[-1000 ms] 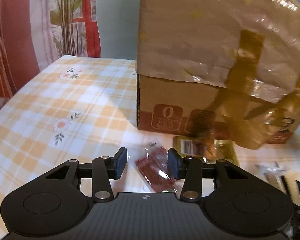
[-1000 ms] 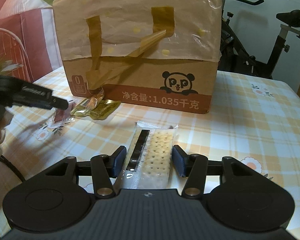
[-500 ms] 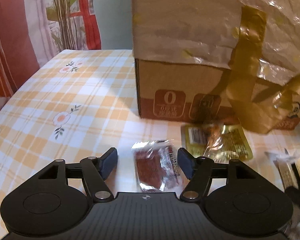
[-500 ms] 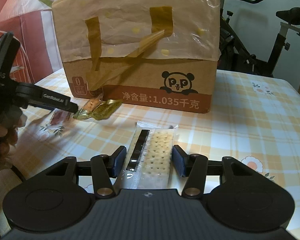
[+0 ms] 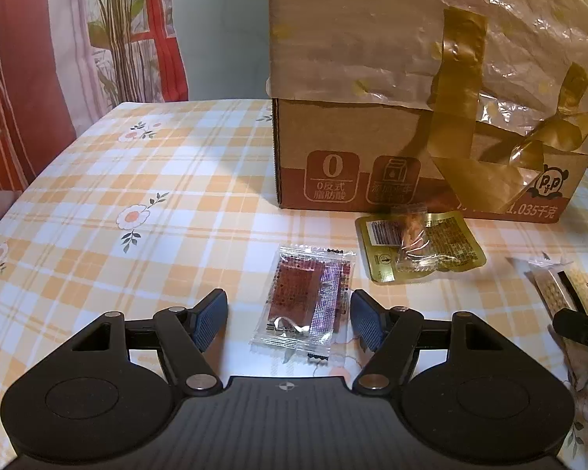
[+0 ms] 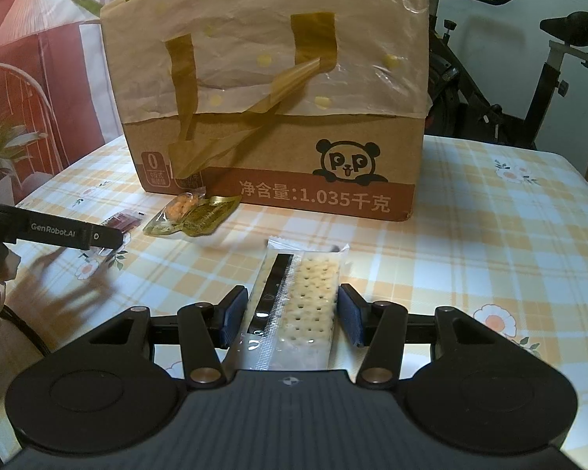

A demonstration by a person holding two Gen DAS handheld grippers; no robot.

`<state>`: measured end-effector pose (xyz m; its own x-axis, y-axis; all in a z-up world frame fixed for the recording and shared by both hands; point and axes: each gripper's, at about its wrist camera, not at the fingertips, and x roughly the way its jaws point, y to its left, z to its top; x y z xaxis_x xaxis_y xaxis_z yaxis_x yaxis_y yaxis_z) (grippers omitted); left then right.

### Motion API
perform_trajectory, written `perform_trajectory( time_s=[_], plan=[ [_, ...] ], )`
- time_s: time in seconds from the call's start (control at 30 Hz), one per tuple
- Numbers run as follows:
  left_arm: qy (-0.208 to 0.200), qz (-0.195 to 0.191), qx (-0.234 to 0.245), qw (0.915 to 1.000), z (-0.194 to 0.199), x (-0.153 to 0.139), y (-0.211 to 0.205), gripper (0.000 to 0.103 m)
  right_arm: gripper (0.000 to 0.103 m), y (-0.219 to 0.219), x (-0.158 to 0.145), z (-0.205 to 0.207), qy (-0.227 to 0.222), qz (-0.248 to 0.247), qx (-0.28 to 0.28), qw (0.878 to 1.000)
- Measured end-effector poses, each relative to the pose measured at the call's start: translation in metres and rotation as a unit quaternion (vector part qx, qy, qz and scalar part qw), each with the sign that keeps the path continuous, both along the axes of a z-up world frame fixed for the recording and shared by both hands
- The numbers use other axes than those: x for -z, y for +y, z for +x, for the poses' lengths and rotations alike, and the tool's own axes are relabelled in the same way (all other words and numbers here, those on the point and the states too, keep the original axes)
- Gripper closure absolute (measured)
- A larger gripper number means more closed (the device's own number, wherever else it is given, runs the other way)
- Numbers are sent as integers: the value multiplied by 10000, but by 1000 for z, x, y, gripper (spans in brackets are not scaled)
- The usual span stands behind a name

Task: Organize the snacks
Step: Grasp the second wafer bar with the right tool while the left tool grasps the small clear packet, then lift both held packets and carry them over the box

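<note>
A red snack packet (image 5: 307,301) lies flat on the checked tablecloth between the wide-open fingers of my left gripper (image 5: 288,319), touching neither pad. My right gripper (image 6: 290,315) is shut on a long cracker packet (image 6: 300,305), whose far end points toward the cardboard box (image 6: 278,125). A gold packet with a small clear orange snack on it (image 5: 417,244) lies in front of the box, also seen in the right wrist view (image 6: 192,215). The cracker packet shows at the right edge of the left wrist view (image 5: 560,297).
The tall panda box, draped with plastic and gold tape, stands at the table's back (image 5: 411,117). The tablecloth (image 5: 137,196) stretches left. An exercise bike (image 6: 529,78) stands behind the table; curtains and plants at left.
My left gripper has opened wide and drawn back; the red packet now lies flat on the table between its fingers. The right gripper still holds the cracker packet in place.
</note>
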<state>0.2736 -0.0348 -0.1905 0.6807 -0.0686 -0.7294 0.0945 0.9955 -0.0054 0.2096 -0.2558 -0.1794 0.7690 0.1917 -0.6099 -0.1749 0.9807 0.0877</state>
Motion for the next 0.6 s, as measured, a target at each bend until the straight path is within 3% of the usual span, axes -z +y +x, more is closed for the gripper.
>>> perform_trajectory(
  time_s=[0.07, 0.13, 0.17, 0.6],
  plan=[
    [-15, -15, 19, 10000, 0, 1, 0, 33, 49, 0, 0, 0, 1, 1, 2, 10000],
    [-63, -31, 97, 9999, -3, -1, -1, 52, 49, 0, 0, 0, 0, -3, 1, 10000],
    [-84, -52, 154, 9998, -5, -2, -2, 54, 49, 0, 0, 0, 0, -5, 0, 10000],
    [-284, -433, 488, 9975, -31, -7, -7, 58, 49, 0, 0, 0, 6, 54, 9, 10000]
  ],
)
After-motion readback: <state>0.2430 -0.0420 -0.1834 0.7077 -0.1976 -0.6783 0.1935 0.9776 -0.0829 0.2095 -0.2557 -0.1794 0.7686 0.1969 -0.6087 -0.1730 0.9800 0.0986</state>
